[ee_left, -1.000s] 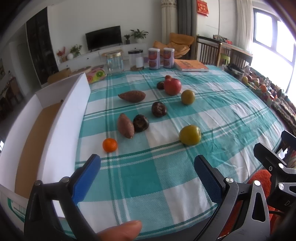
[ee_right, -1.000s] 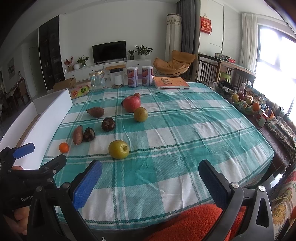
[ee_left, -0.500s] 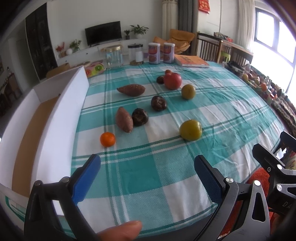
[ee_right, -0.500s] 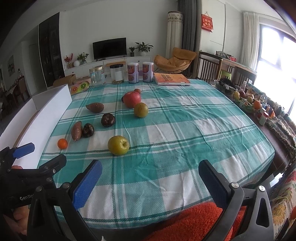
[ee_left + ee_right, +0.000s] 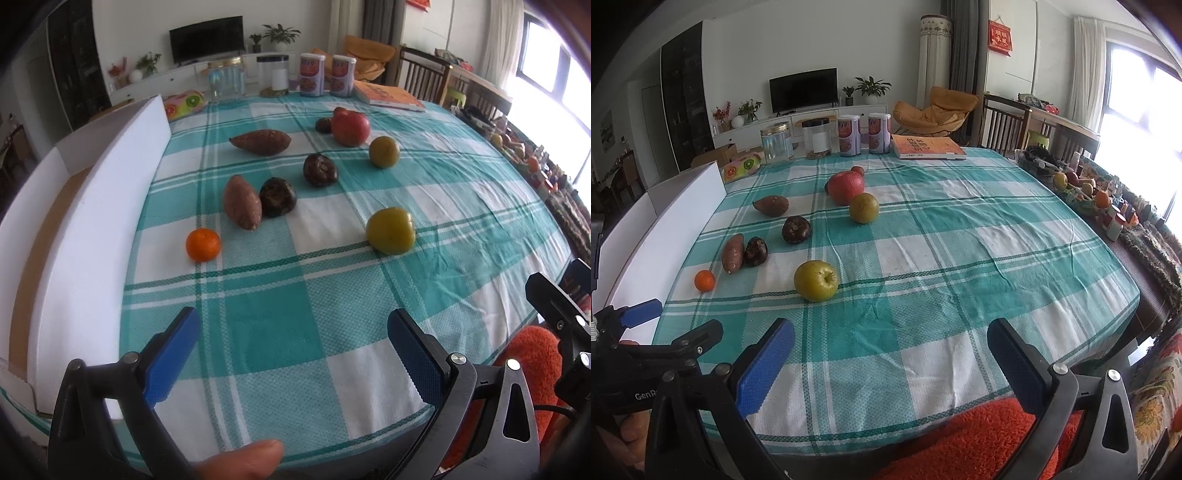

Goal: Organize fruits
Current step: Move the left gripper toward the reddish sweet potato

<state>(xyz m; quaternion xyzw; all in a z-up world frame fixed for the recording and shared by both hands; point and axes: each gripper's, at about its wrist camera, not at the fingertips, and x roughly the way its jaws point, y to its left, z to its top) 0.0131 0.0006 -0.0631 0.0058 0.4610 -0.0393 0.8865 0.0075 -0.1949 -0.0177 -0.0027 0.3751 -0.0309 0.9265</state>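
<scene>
Both the left tongs [image 5: 293, 345] and the right tongs [image 5: 890, 354] gape wide and empty above the near edge of the desk [image 5: 960, 258]. Beyond them the fruits lie scattered on the checked cloth: a green apple [image 5: 815, 280] nearest, a small orange [image 5: 203, 244] near the white box [image 5: 92, 229].

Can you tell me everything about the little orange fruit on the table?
The little orange fruit is round, small and bright orange, with a smooth, slightly shiny skin, like a mandarin. It sits alone on a white square of the green checked tablecloth, touching nothing else. The white box stands to its left, and a reddish sweet potato lies just behind it. It is the nearest fruit on that side and nothing is holding it.
</scene>
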